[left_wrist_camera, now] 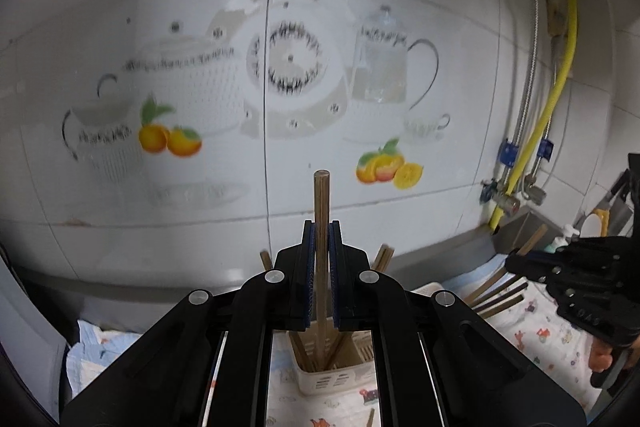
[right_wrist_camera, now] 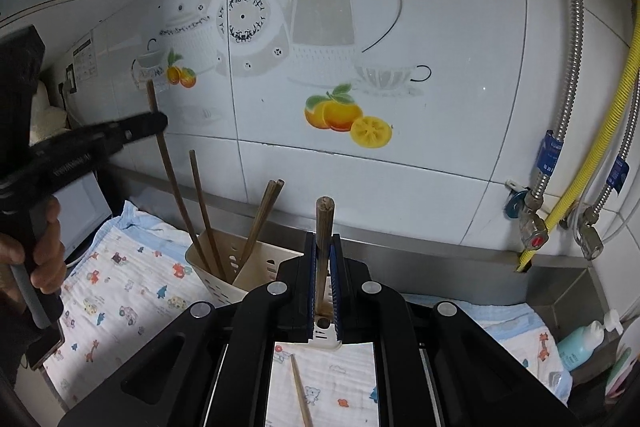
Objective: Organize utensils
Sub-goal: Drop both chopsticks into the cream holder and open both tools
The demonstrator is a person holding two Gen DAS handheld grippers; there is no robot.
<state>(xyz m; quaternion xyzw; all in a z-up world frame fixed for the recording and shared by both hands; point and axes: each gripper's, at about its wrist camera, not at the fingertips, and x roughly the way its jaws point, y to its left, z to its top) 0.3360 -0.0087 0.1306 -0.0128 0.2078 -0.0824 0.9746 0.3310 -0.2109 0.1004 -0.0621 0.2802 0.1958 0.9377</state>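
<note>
My left gripper (left_wrist_camera: 321, 227) is shut on a brown chopstick (left_wrist_camera: 321, 211), held upright with its lower end in the cream slotted utensil holder (left_wrist_camera: 332, 379). My right gripper (right_wrist_camera: 323, 243) is shut on another chopstick (right_wrist_camera: 323, 227), upright above the right part of the holder (right_wrist_camera: 224, 281). Several chopsticks (right_wrist_camera: 260, 223) stand in the holder. The left gripper (right_wrist_camera: 152, 123) and its chopstick (right_wrist_camera: 168, 171) show at the left of the right wrist view. The right gripper (left_wrist_camera: 532, 263) shows at the right of the left wrist view. One loose chopstick (right_wrist_camera: 301, 391) lies on the cloth.
A printed cloth (right_wrist_camera: 120, 291) covers the counter. A tiled wall (right_wrist_camera: 360, 67) with teapot and orange prints stands close behind. A yellow gas hose (right_wrist_camera: 600, 147), metal hoses and valves (right_wrist_camera: 532, 227) are at the right. A teal bottle (right_wrist_camera: 580, 343) stands at the right edge.
</note>
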